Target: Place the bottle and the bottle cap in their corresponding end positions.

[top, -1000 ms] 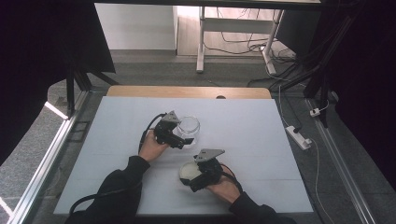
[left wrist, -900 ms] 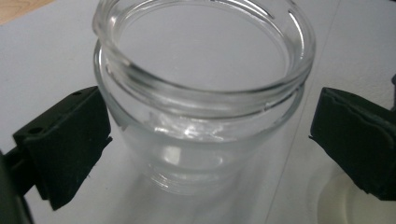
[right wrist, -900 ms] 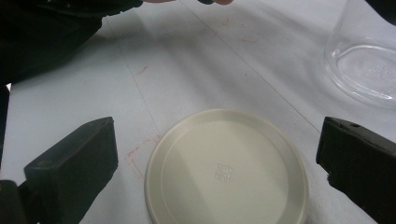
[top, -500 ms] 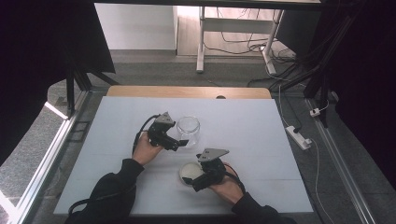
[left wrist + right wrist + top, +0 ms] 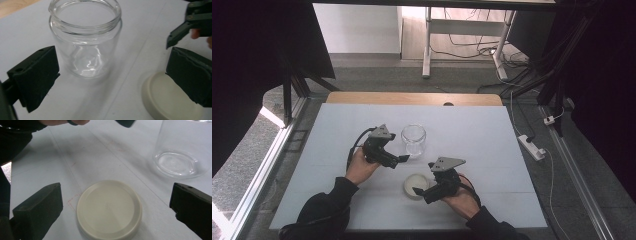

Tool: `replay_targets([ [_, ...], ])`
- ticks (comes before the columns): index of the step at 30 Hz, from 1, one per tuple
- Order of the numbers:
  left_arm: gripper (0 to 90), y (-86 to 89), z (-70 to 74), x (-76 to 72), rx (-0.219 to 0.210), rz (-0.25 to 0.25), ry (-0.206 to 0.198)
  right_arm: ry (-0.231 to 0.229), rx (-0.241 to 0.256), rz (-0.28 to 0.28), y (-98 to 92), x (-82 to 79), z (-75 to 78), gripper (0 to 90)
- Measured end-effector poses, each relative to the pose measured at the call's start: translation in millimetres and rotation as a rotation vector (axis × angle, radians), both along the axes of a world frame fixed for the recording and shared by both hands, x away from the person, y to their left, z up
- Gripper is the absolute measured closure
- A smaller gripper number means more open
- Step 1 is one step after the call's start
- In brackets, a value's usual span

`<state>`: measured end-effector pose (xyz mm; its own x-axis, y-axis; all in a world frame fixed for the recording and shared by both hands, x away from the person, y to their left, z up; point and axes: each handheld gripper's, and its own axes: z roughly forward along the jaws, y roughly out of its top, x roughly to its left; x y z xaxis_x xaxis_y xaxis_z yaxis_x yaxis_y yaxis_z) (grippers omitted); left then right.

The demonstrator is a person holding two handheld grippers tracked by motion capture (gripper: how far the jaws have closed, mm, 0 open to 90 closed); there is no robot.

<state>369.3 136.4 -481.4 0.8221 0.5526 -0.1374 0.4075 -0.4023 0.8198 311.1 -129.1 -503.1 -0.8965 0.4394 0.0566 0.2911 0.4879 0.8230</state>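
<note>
Glass jar (image 5: 413,139) stands upright and uncapped mid-worktop (image 5: 492,130), its cream lid (image 5: 416,184) lying flat nearby. Both grippers, left (image 5: 110,82) and right (image 5: 115,210), are held with fingers spread, nothing grasped. Lid pickup is judged next, requiring closure across its rim.

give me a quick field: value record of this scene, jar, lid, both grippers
jar: clear glass jar, upright, open top, nothing visible inside, on the white table
lid: cream round lid, flat on the table, apart from the jar
left gripper: left gripper, jaws wide open, pointed at the jar, not touching it
right gripper: right gripper, jaws wide open either side of the lid, no contact visible
jar closed: no
</note>
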Motion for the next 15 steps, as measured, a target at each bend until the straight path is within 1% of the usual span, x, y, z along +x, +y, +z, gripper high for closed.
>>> replay_targets([
  [3, 0.0, 3.8, 2.7, -6.4, -0.013, 0.0, 0.006, -0.008, -0.001, 0.002, -2.7, -0.7, 3.5, 0.0],
  [5, 0.2, 6.2, 4.2, -11.7, -0.018, 0.003, -0.003, -0.015, 0.001, -0.003, -5.1, -1.3, 6.6, 0.0],
  [11, 0.4, 12.4, 7.3, -29.7, -0.007, 0.006, -0.03, -0.027, 0.002, -0.016, -12.6, -3.7, 14.8, 0.0],
  [15, 0.2, 16.3, 8.9, -42.2, -0.018, 0.006, -0.032, -0.032, 0.003, -0.024, -17.1, -7.0, 18.7, 0.0],
])
